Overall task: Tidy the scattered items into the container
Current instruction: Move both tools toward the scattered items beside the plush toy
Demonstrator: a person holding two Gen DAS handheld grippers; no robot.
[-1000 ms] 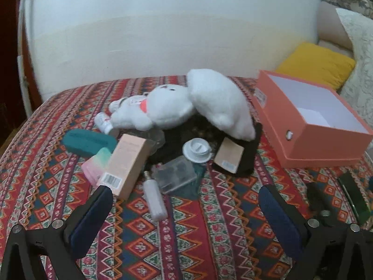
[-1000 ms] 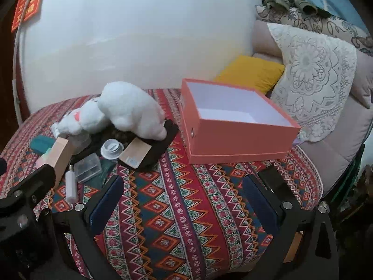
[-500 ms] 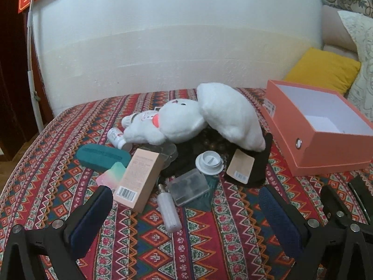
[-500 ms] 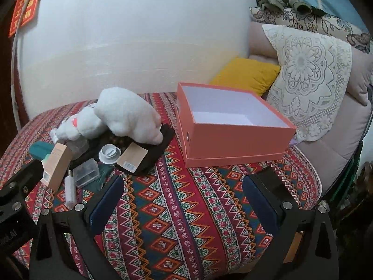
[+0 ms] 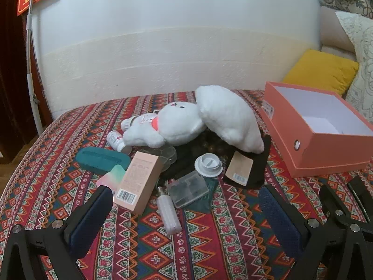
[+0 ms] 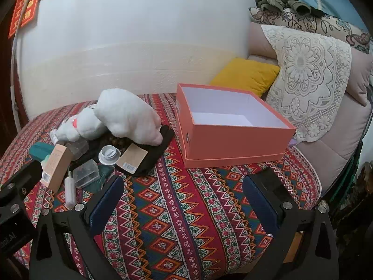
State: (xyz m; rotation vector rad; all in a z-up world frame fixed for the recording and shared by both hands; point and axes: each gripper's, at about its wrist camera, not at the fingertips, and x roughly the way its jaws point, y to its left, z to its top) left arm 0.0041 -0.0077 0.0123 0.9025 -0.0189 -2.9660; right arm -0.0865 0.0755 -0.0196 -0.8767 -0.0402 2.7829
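An open orange box (image 5: 326,149) (image 6: 233,144) with a white inside stands on the patterned cloth at the right. A white plush toy (image 5: 198,121) (image 6: 121,116) lies on a pile: a pink carton (image 5: 139,182) (image 6: 56,165), a teal case (image 5: 100,161), a clear plastic case (image 5: 188,189) (image 6: 86,172), a white lid (image 5: 208,164) (image 6: 109,154), a small white bottle (image 5: 169,214), a tan card on black cloth (image 5: 240,170). My left gripper (image 5: 184,212) is open and empty, in front of the pile. My right gripper (image 6: 184,198) is open and empty, in front of the box.
The table is round with a red patterned cloth (image 6: 177,210). A white wall runs behind it. A yellow cushion (image 6: 247,74) and a lace pillow (image 6: 307,79) lie on a sofa at the right. The right gripper's frame shows in the left wrist view (image 5: 345,210).
Both grippers have pulled back and risen a little, so the pile and box sit farther up in view. Nothing on the table has moved.
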